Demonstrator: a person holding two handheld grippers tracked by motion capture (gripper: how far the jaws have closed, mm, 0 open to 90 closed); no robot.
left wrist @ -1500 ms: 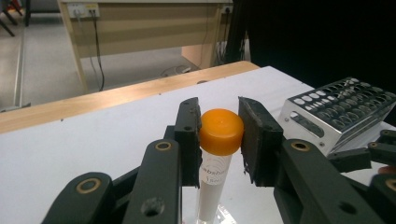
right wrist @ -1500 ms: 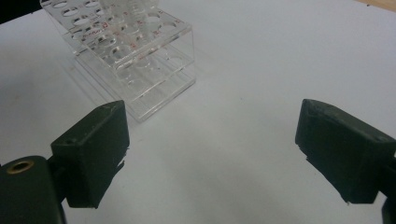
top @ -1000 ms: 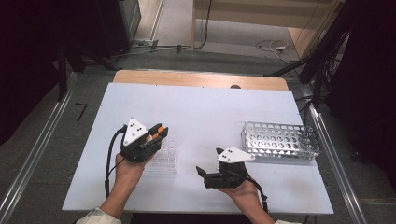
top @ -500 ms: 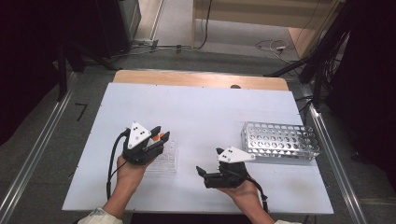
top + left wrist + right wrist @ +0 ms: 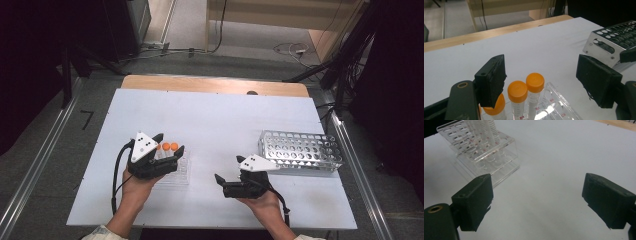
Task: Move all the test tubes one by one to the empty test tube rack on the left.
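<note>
left hand-held gripper (image 5: 169,145) jaws just opened, empty | right hand-held gripper (image 5: 218,179) spread | white table (image 5: 220,120)

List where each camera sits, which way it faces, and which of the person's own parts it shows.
High view: above the person's side, facing forward and down on the white table; both forearms, left gripper, right gripper.
Left gripper view: along open, just-opened jaws toward orange-capped clear tubes and perforated metal rack.
Right gripper view: along open jaws toward clear plastic rack.
Shared: the clear plastic rack appears in all three.
</note>
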